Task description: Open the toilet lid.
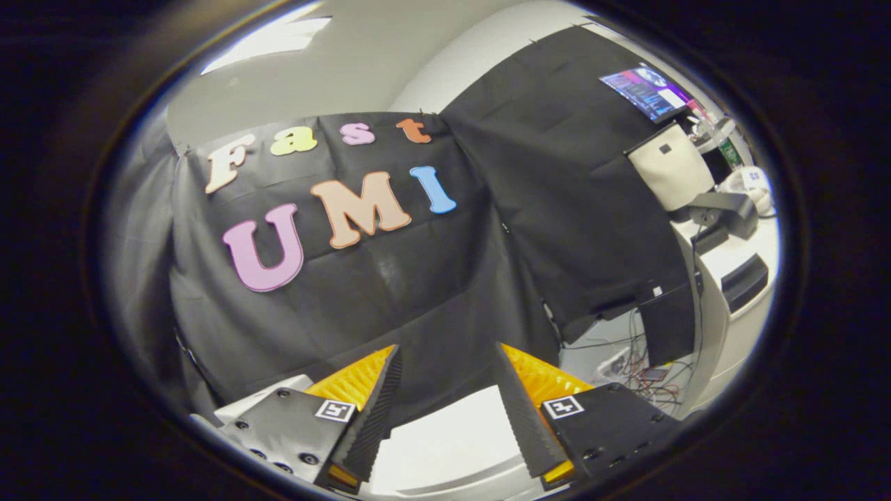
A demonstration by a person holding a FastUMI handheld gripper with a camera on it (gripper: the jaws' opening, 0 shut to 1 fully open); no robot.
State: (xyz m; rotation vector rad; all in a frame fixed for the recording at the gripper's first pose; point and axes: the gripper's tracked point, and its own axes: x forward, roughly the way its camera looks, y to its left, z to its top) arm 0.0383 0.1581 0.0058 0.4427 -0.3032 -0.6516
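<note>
- The gripper (449, 362) stands wide open, its two fingers spread well apart with nothing held between them.
- The left finger (369, 400) and the right finger (529, 410) each show a dark ribbed pad on the inner face and an orange ribbed back.
- Each finger sits on a black mount carrying a small square black-and-white marker (335, 410).
- The toilet lid (452, 438) is the white, smooth surface low between the fingers and just beneath them; neither finger touches it, as far as I can tell.
- So little of the lid is in sight that its long axis and the way it points cannot be told; its far edge runs across, from one finger toward the other, and its surface looks flat and closed rather than raised.
- A further white edge (268, 396) shows outside the left finger; whether it belongs to the toilet I cannot tell.
- Beyond the fingers hangs the black cloth wall (418, 292) of the booth, folding at a corner and running on to the right.
- Past the right end of the cloth stands a white cabinet (738, 292) with dark slots.
- Tangled cables (647, 376) lie on the floor near the right finger's mount.
- Higher up to the right are a lit screen (644, 90) and a pale box (672, 167).
</note>
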